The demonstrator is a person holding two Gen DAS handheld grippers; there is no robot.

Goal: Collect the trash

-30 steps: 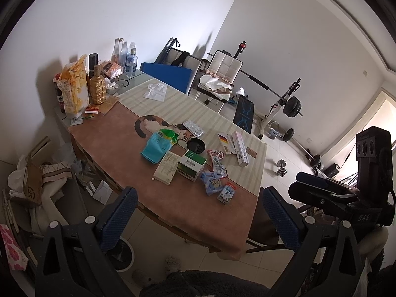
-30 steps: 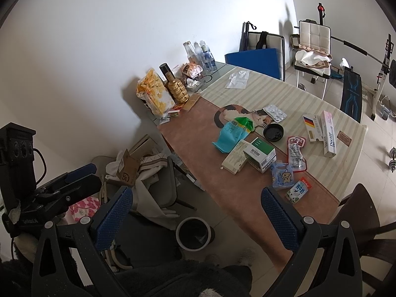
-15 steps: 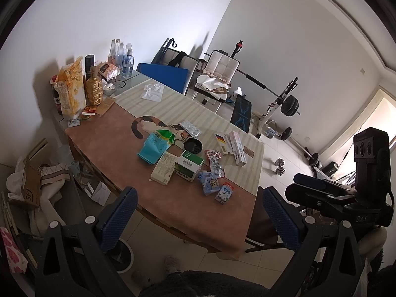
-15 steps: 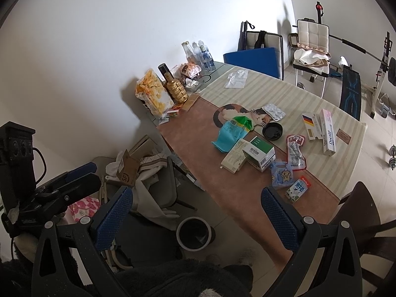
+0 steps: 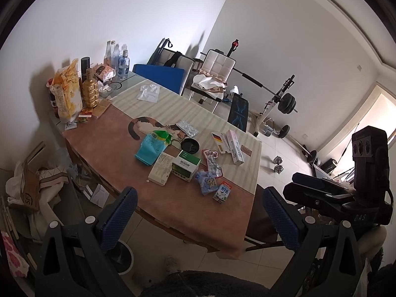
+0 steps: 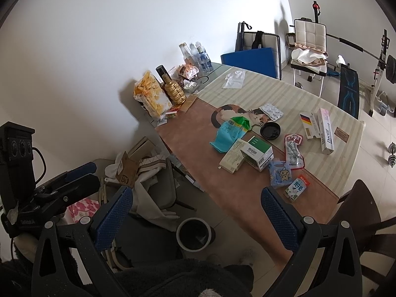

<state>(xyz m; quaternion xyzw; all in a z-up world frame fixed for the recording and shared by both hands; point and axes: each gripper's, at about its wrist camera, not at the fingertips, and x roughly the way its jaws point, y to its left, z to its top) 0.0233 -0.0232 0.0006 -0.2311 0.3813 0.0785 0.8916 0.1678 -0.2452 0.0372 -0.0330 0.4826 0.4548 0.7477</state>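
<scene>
Trash lies spread on the table: a teal pouch, a beige box, a green-white box, a blue wrapper, a small milk carton, a red sachet, a black lid and toothpaste boxes. A round bin stands on the floor beside the table. My left gripper and right gripper are open and empty, held well back above the near table edge.
Bottles, a gold bottle and a yellow snack bag stand at the table's far left by the wall. Cardboard and cloth pile on a chair to the left. A dark chair stands right. Gym gear fills the back.
Both views have shifted slightly; the table sits a little farther and more to the left in the left wrist view. Both grippers stay open.
</scene>
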